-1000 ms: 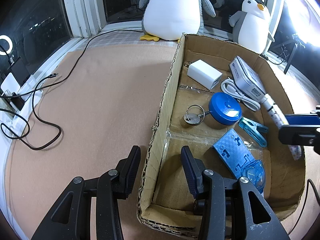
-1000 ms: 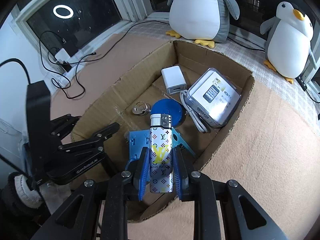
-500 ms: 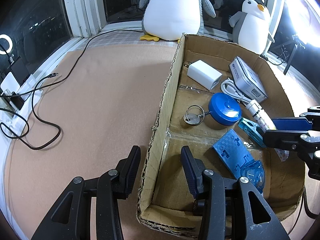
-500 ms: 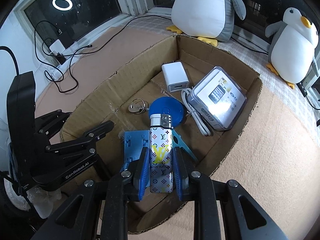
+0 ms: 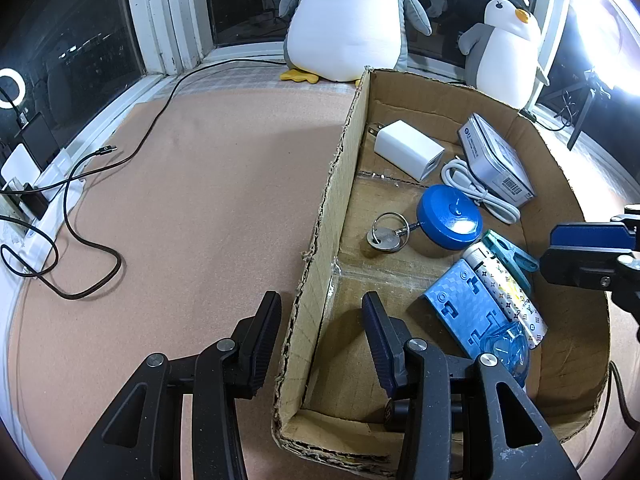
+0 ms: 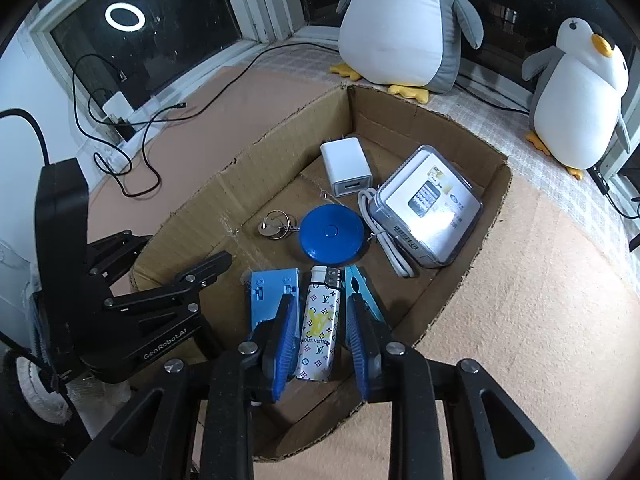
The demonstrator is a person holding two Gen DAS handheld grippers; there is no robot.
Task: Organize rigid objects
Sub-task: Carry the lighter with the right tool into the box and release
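A patterned white lighter lies flat in the cardboard box, between a blue plastic holder and a teal clip. My right gripper is open, its blue pads on either side of the lighter and apart from it. My left gripper is open and holds nothing; its fingers straddle the box's left wall. A blue round tape measure, keys, a white charger, a white cable and a boxed device also lie in the box.
Two plush penguins stand behind the box by the window. Black cables and a power strip lie on the brown mat at the left.
My right gripper came down into the box with the lighter and opened; the lighter now rests on the box floor. The left gripper has not moved.
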